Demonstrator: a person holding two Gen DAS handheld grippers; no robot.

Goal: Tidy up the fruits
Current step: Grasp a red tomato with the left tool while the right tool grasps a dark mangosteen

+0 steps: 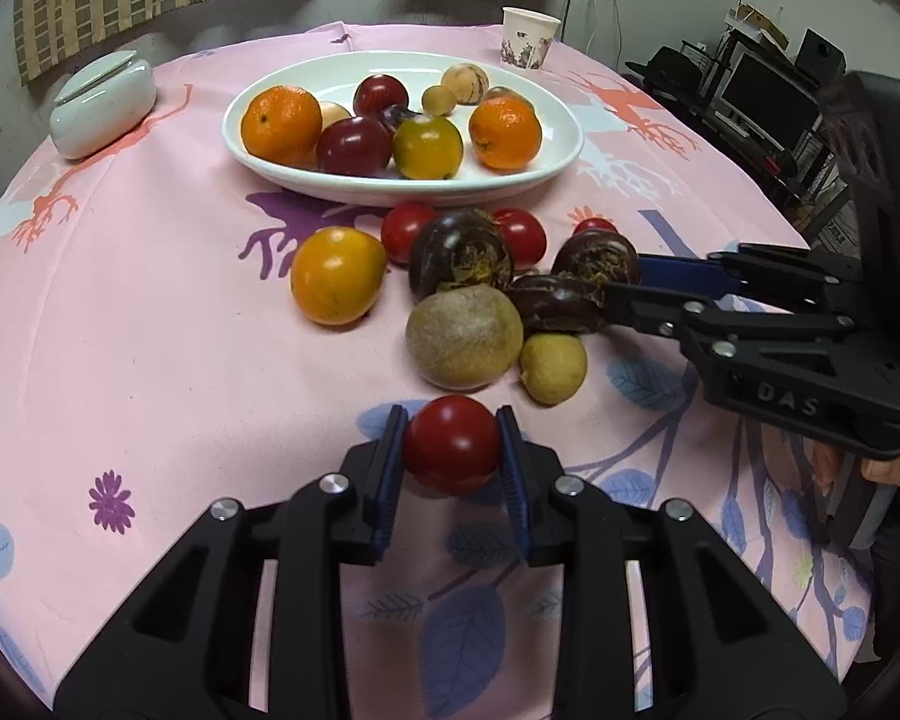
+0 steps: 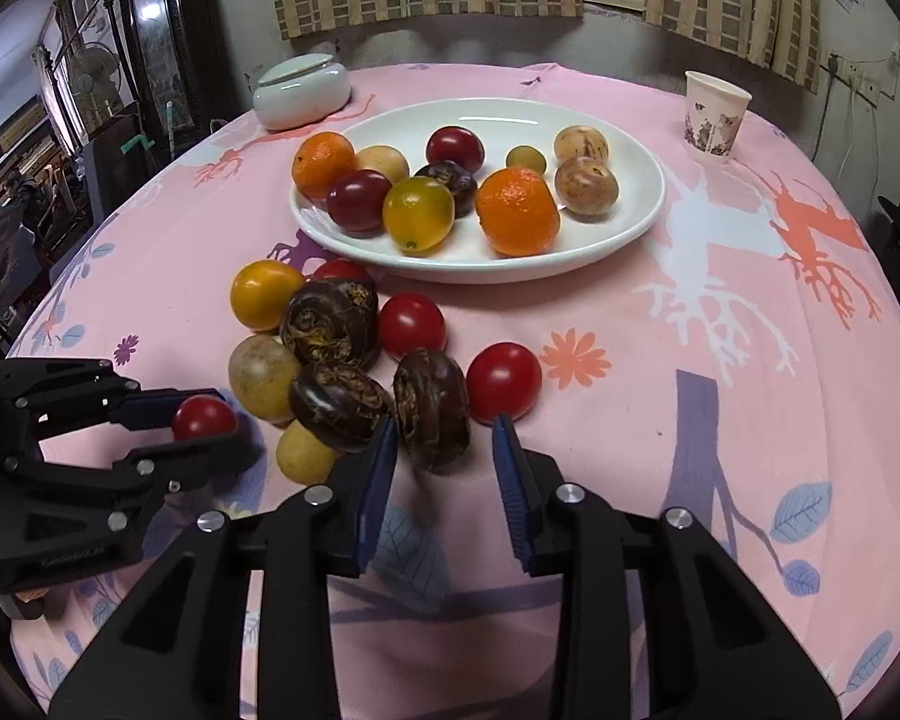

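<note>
My left gripper [image 1: 451, 414] is shut on a red cherry tomato [image 1: 450, 444] just above the pink cloth; the right wrist view shows that tomato [image 2: 204, 417] in its fingers. My right gripper [image 2: 444, 420] stands narrow around a dark water chestnut [image 2: 432, 417] that is tipped on edge. Its left pad touches the chestnut, and a gap shows at the right pad. A white oval plate [image 1: 558, 162] behind holds oranges, tomatoes and brown fruits. Loose fruit lies in front of it: two more chestnuts [image 2: 330, 324], a yellow tomato [image 1: 337, 275], red tomatoes [image 2: 504, 384] and brown fruits [image 1: 463, 336].
A paper cup [image 2: 714, 117] stands at the back right of the round table. A white lidded dish [image 2: 300, 93] sits at the back left. A hand [image 1: 894, 471] holds the right gripper's handle. Furniture and shelves surround the table.
</note>
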